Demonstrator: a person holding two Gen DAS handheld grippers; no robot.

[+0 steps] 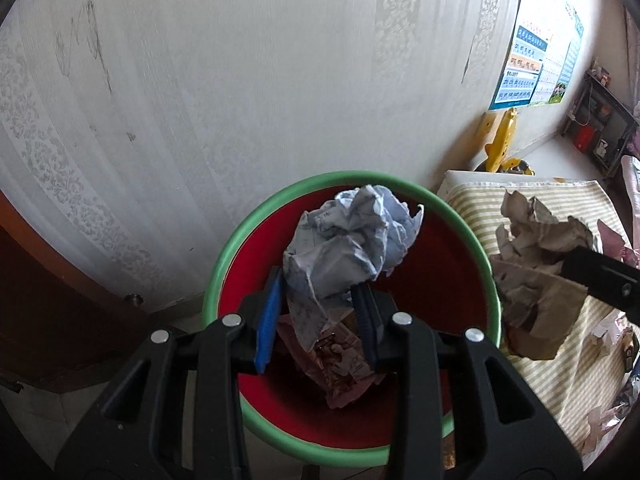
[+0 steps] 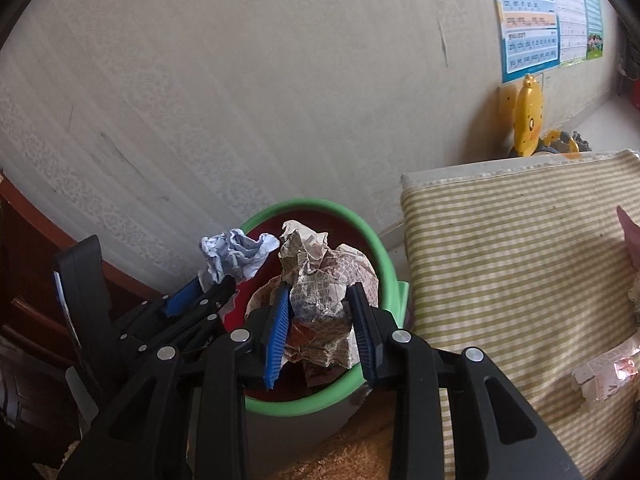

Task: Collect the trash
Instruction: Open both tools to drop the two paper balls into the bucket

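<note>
A red bin with a green rim [image 1: 224, 264] stands on the floor against the wall. My left gripper [image 1: 316, 284] is shut on a crumpled white paper ball [image 1: 352, 236] held above the bin's opening. Printed wrappers [image 1: 340, 364] lie at the bottom of the bin. My right gripper [image 2: 320, 288] is shut on a crumpled brownish newspaper wad [image 2: 324, 272] over the right side of the green rim [image 2: 380, 256]. In the right wrist view the left gripper [image 2: 208, 286] and its white paper ball [image 2: 236, 252] sit to the left. The left wrist view shows the newspaper wad [image 1: 532, 264] at the right.
A yellow-striped cushion [image 2: 500, 260] lies right of the bin, with pinkish wrappers [image 2: 600, 368] on its near part. A yellow toy [image 2: 528, 120] stands behind it under a wall poster [image 2: 532, 20]. Dark wooden furniture [image 1: 48, 300] is at the left.
</note>
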